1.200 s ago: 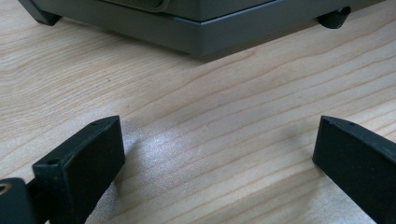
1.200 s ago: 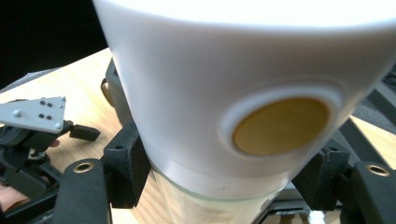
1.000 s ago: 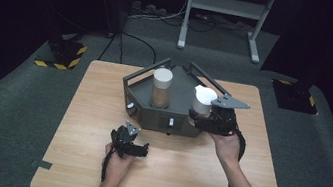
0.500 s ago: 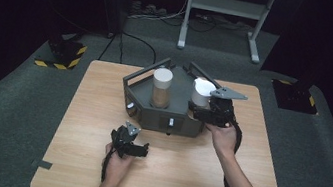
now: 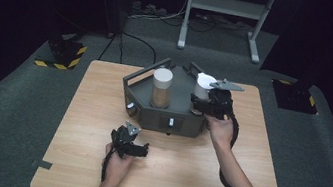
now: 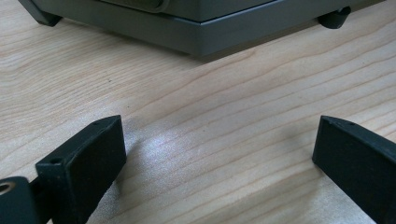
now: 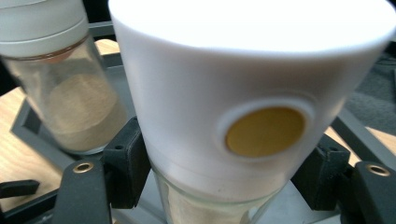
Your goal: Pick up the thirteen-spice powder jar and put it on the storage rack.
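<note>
Right tongs (image 7: pixel 224 186) clamp a white-capped jar (image 7: pixel 247 107) over the grey tray (image 5: pixel 144 90) beside a second jar (image 5: pixel 160 88), likely mid-placement and next needing a steady lowering, while left tongs (image 6: pixel 219 163) rest wide open on the desk (image 5: pixel 100 113).

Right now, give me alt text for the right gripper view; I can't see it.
The right gripper has its black jaws closed on a glass jar with a white cap, a round tan spot on the cap. A second capped jar of tan powder stands behind, at left, in a grey tray.
</note>
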`<state>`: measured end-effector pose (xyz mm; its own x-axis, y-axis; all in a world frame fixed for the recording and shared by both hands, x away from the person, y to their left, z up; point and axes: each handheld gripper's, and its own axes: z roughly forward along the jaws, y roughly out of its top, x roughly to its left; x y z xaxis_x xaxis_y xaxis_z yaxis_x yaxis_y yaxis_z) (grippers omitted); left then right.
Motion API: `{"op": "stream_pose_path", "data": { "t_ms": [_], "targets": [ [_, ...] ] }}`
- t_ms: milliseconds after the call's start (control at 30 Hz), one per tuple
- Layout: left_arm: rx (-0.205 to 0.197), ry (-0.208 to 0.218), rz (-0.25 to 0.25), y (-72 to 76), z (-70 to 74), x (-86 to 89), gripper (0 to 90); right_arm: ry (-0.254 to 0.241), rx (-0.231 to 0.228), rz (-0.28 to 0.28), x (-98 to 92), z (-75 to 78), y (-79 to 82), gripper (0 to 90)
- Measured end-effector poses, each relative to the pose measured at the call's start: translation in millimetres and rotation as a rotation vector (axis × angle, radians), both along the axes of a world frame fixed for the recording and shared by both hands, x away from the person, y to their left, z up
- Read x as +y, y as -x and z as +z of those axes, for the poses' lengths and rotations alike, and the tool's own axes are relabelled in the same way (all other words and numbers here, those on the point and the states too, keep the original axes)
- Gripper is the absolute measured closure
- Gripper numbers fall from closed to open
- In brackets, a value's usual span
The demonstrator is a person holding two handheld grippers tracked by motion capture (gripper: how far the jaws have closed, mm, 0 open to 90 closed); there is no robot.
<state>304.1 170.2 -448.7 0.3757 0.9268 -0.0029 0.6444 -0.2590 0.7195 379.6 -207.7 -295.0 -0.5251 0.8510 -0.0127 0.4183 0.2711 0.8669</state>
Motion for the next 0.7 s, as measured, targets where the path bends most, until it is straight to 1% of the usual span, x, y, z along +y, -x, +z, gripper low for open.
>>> {"op": "stream_pose_path", "data": {
  "t_ms": [67,267,500,533,700],
  "targets": [
    [0.000,-0.001,-0.001,0.0,0.0,0.0,2.8,-0.009,0.003,-0.005,0.6,-0.1,-3.0,30.2],
    [0.000,0.000,0.000,0.0,0.0,0.0,2.8,-0.008,0.001,-0.012,7.3,-1.7,-8.6,30.2],
    [-0.002,0.000,0.001,0.6,-0.1,-0.2,3.2,-0.012,0.007,-0.001,17.7,-12.1,-13.0,29.5],
    [-0.002,0.000,0.000,0.7,-0.1,-0.2,3.2,-0.013,-0.002,0.004,18.9,-14.2,-12.4,29.5],
    [-0.002,0.000,0.001,0.8,-0.2,-0.3,3.3,-0.011,-0.012,0.016,21.5,-15.3,-12.0,29.5]
  ]
}}
